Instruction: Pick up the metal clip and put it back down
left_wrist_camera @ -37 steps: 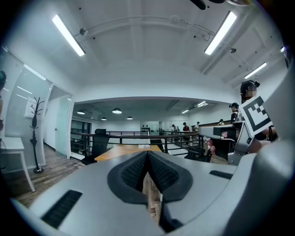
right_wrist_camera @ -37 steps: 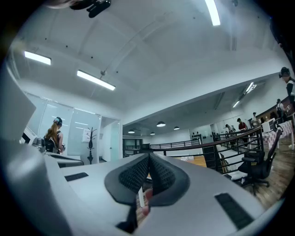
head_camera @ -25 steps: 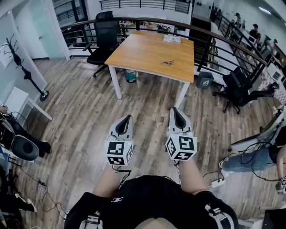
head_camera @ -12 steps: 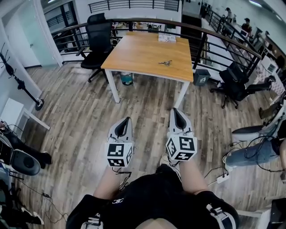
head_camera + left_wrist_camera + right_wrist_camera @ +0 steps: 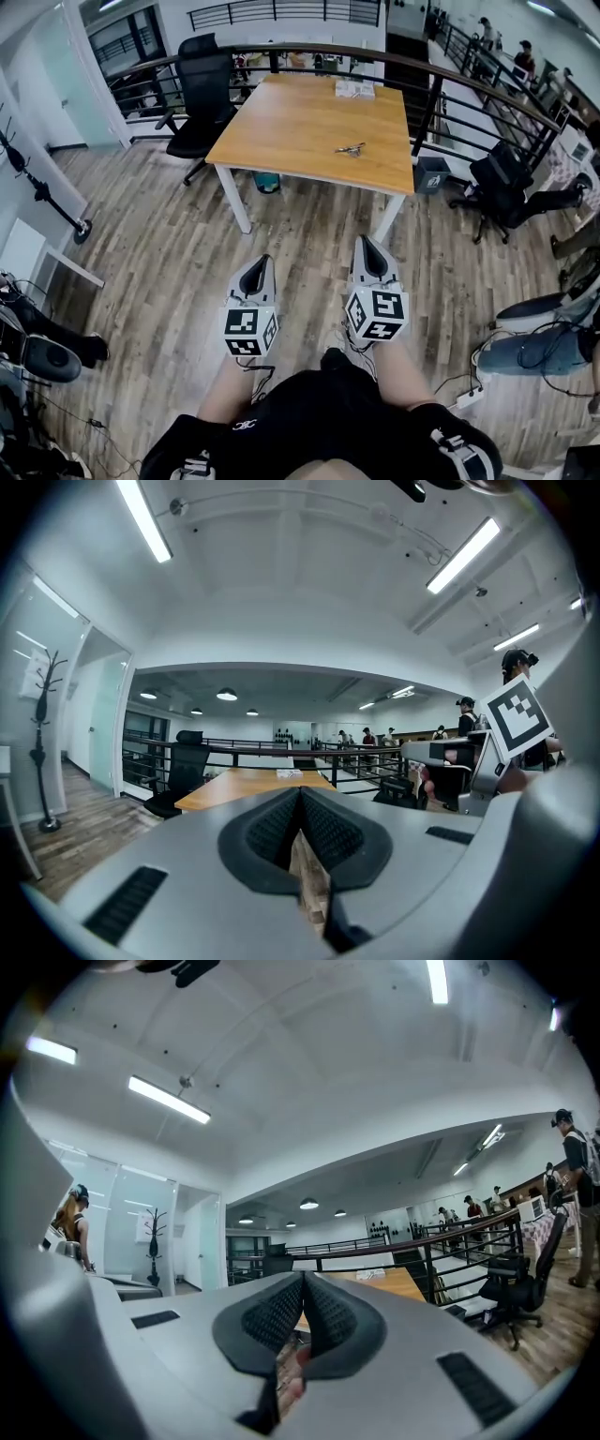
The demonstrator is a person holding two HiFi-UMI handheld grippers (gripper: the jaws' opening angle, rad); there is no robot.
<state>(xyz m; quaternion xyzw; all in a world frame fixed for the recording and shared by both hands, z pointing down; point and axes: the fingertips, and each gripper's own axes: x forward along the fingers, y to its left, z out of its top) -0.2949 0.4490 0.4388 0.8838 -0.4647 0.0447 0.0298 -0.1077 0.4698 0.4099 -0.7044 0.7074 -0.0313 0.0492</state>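
The metal clip [image 5: 351, 147] lies on the wooden table [image 5: 300, 127] far ahead of me, toward its right side. My left gripper [image 5: 263, 260] and my right gripper [image 5: 363, 240] are held side by side over the wood floor, well short of the table, tips pointing toward it. Both are shut with nothing between the jaws. In the left gripper view the left gripper [image 5: 300, 791] has its pads together, the table [image 5: 248, 783] small beyond. In the right gripper view the right gripper [image 5: 304, 1277] is likewise shut.
A black office chair [image 5: 200, 108] stands at the table's left far corner, another chair [image 5: 506, 183] to the right. A black railing [image 5: 450, 94] runs behind the table. A small bin [image 5: 430, 173] sits by the right leg. A coat stand [image 5: 42, 187] and a white table [image 5: 33, 253] are left.
The table has come closer and slightly lower in the head view as I walk toward it. Both grippers keep their pose and stay shut.
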